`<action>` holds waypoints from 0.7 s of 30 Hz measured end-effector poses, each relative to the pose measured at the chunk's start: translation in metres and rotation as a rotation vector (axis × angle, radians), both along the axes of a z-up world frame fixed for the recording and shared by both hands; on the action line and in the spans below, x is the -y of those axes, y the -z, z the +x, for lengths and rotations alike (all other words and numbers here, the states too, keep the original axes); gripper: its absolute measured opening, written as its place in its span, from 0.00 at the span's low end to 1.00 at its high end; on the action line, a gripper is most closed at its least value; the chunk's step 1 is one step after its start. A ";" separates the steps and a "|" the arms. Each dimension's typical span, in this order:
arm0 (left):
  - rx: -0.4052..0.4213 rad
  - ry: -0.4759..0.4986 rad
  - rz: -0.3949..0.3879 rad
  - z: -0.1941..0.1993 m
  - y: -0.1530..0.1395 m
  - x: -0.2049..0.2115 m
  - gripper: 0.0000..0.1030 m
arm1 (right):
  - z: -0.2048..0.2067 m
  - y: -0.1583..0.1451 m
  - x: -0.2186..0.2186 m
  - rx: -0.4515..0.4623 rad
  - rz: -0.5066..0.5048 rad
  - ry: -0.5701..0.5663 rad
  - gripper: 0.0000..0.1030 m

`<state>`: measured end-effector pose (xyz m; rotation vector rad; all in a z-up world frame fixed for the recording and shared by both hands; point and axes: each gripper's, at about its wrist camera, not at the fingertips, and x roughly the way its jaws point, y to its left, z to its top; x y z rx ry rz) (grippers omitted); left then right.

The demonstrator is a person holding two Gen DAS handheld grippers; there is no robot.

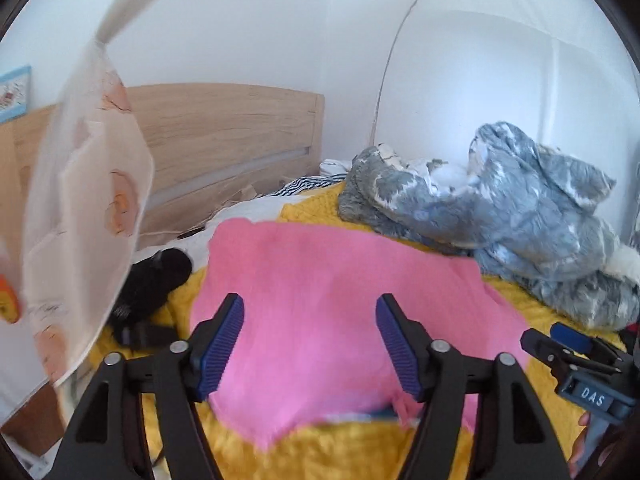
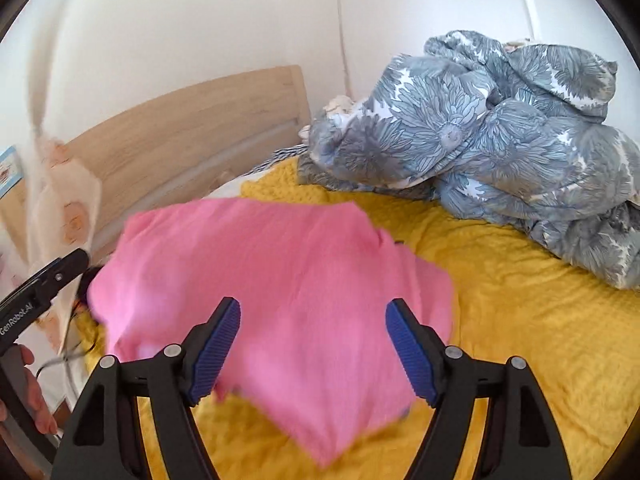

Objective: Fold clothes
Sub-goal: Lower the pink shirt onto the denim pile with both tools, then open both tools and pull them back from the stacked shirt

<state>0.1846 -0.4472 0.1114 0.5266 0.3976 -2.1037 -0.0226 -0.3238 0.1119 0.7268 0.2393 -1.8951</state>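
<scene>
Pink garment lies spread on the yellow bed cover, both grippers poised above it with nothing held.

From the left: a sheer white curtain printed with orange motifs (image 1: 88,208) hangs left of the soft pink knitted garment (image 1: 320,304), a black object (image 1: 152,280) touching its left edge. The left gripper (image 1: 310,348) and right gripper (image 2: 312,352) hover over its near hem, jaws wide apart and empty. The garment rests on the textured yellow bed cover (image 2: 520,320), blurred, edges uneven; whether a fold is already in, the views cannot settle. A grey-blue floral quilt (image 2: 500,140) sits heaped to its right.
</scene>
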 end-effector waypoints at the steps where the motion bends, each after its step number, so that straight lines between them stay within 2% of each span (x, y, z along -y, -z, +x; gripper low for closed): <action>1: 0.003 0.000 -0.015 0.003 -0.003 -0.015 0.72 | 0.008 -0.002 -0.010 -0.016 0.004 -0.004 0.75; 6: 0.052 -0.005 -0.133 0.012 -0.019 -0.092 0.78 | 0.046 -0.015 -0.066 -0.120 -0.015 -0.016 0.76; 8: 0.050 -0.011 -0.160 0.016 -0.025 -0.120 0.79 | 0.059 -0.020 -0.090 -0.150 -0.034 -0.019 0.85; 11: 0.025 -0.001 -0.132 0.022 -0.026 -0.144 0.84 | 0.075 -0.025 -0.122 -0.170 -0.067 -0.018 0.86; 14: 0.008 0.010 -0.106 0.027 -0.027 -0.164 0.84 | 0.087 -0.023 -0.146 -0.162 -0.072 -0.025 0.86; 21: 0.038 0.058 -0.133 0.022 -0.025 -0.207 0.86 | 0.102 -0.018 -0.185 -0.169 -0.090 0.002 0.88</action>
